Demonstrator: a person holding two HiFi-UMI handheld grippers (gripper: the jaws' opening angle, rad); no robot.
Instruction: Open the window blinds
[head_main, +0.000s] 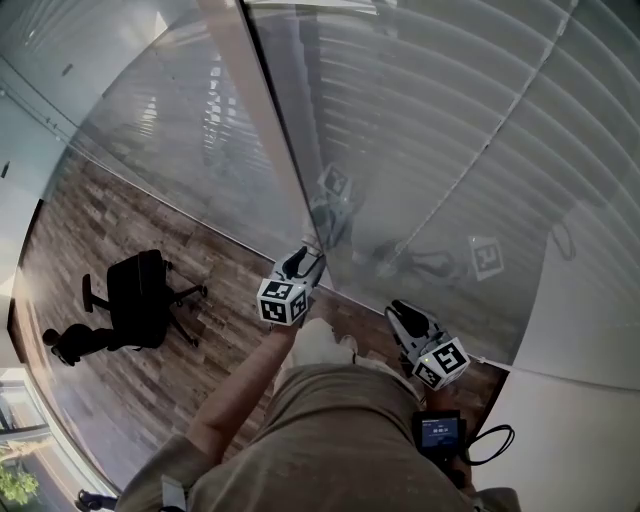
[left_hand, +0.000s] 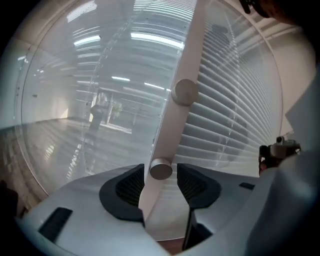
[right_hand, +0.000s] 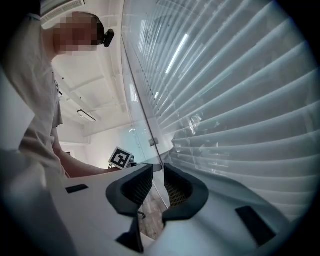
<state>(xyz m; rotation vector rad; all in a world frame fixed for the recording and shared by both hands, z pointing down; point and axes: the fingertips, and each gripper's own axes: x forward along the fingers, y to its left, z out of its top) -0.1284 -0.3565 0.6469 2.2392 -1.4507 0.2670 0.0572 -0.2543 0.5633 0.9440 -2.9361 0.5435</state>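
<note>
Glass partition over wood-plank floor: the white horizontal slatted blinds (head_main: 480, 120) behind the pane lie shut, so the task looks barely begun. The left tongs (left_hand: 161, 176) stand open, straddling a round grey knob (left_hand: 161, 169) on the white upright frame (left_hand: 182, 60); gripping and turning it probably remain. The right tongs (right_hand: 157, 172) are open, empty, beside the glass.

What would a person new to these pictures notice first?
White slatted blinds fill the head view's upper right. The left gripper holds its open jaws either side of a round knob on the white post. A black office chair stands on the wooden floor, at left.
</note>
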